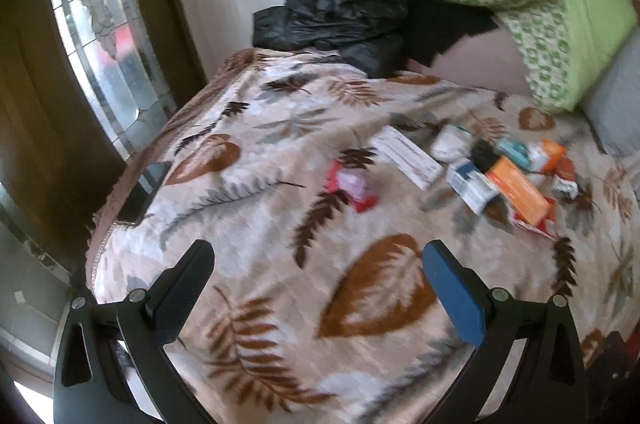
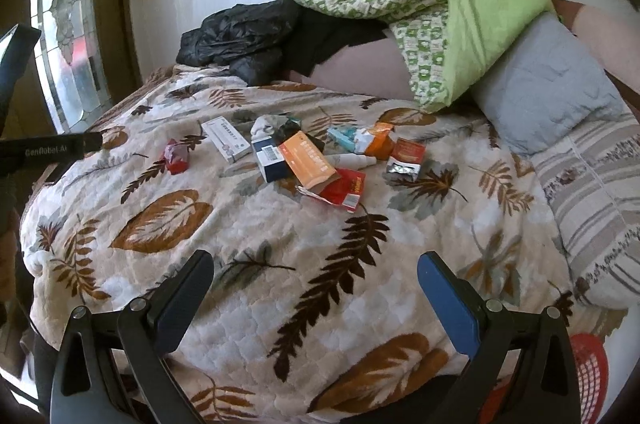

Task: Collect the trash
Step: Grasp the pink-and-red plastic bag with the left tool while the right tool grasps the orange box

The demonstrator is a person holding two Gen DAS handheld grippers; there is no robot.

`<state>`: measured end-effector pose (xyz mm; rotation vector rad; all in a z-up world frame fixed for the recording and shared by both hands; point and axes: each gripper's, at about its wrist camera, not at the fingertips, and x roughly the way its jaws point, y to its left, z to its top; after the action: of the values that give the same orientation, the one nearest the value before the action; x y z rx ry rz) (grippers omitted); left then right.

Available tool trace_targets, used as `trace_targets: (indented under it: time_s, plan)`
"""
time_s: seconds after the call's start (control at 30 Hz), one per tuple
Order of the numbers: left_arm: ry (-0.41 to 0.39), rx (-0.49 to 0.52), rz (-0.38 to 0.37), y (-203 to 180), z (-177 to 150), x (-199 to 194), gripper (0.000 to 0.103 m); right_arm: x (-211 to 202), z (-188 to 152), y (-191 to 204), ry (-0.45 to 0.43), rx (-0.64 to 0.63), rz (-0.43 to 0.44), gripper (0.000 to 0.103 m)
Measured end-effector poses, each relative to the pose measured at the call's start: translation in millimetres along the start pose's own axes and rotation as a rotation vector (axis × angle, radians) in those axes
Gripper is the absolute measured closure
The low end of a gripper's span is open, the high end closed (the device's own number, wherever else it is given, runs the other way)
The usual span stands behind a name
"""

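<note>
- Left wrist view: the left hand-held gripper has its jaws spread wide and holds nothing. It hangs above the near part of the bed, which is covered with a leaf-pattern blanket.
- The trash lies ahead of it and to the right. A red wrapper is the nearest piece and lies alone; behind it is a long white box whose long axis runs from far-left to near-right.
- Further right is a pile with an orange box on top. The picture is blurred, so the small pieces are hard to tell apart.
- A black plastic bag lies at the far edge of the bed, near the wall, well apart from the trash. I judge it could be the place for collecting.
- Right wrist view: the right hand-held gripper is also wide open and empty.
- Here the pile around the orange box is almost straight ahead, so I think this hand is better placed for it. The red wrapper is off to the left, nearer to the left hand-held gripper, which shows at the left edge.
- Nothing stands between the jaws and the trash. A grey pillow and a green quilt are to the right, not in the way.
</note>
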<state>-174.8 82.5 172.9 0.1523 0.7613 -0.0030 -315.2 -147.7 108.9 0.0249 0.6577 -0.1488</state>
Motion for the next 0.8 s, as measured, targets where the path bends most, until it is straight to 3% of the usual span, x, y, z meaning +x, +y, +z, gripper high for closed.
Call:
trace_targets:
  time_s: [0.33, 0.5, 0.8]
  plan:
    - [0.071, -0.036, -0.04, 38, 24, 66, 0.0, 52, 38, -4, 0.056, -0.002, 0.114, 0.002]
    - [0.13, -0.05, -0.149, 31, 34, 110, 0.0, 96, 61, 1, 0.115, -0.034, 0.156, 0.01]
    - [0.202, -0.031, -0.257, 7, 48, 186, 0.0, 188, 91, 11, 0.219, -0.098, 0.148, 0.017]
